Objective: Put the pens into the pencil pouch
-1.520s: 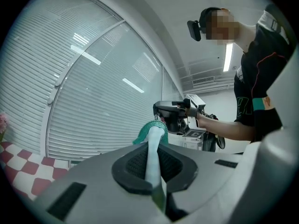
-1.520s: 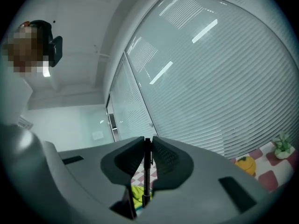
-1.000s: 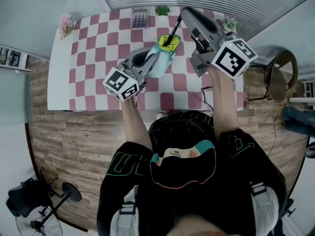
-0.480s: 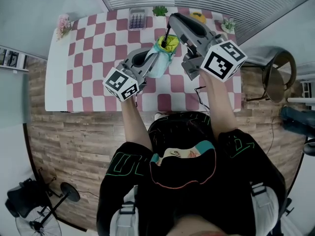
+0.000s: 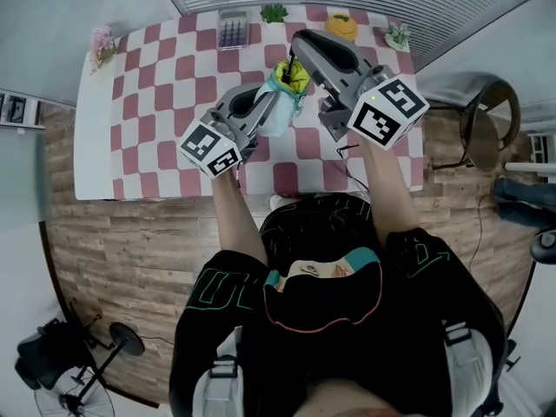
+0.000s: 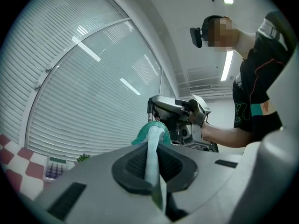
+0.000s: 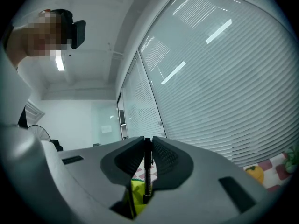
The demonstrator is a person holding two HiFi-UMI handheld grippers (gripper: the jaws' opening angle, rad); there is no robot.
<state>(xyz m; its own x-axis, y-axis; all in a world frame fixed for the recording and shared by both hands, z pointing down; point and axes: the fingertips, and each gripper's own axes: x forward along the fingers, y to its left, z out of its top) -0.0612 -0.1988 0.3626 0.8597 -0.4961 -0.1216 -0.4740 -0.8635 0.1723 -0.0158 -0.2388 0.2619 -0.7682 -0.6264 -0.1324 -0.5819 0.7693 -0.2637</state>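
One pen (image 7: 147, 176) was pinched between the barely parted jaws of the right gripper (image 7: 147, 141), long axis roughly upright, lower end entering the pencil pouch (image 5: 278, 111). The left gripper (image 6: 152, 149), jaws fully closed, clamped the pouch rim above the bench (image 5: 156, 85). Insertion seemed begun, release outstanding.

From mid tabletop (image 5: 130, 137), nine o'clock lies bare. Along the far edge, eleven to two o'clock, stand a calculator (image 5: 233, 29), a potted plant (image 5: 274, 12) and a yellow object (image 5: 342, 26).

Pen (image 7: 147, 168) stands upright over the pouch (image 5: 276, 115), above the table (image 5: 139, 102).
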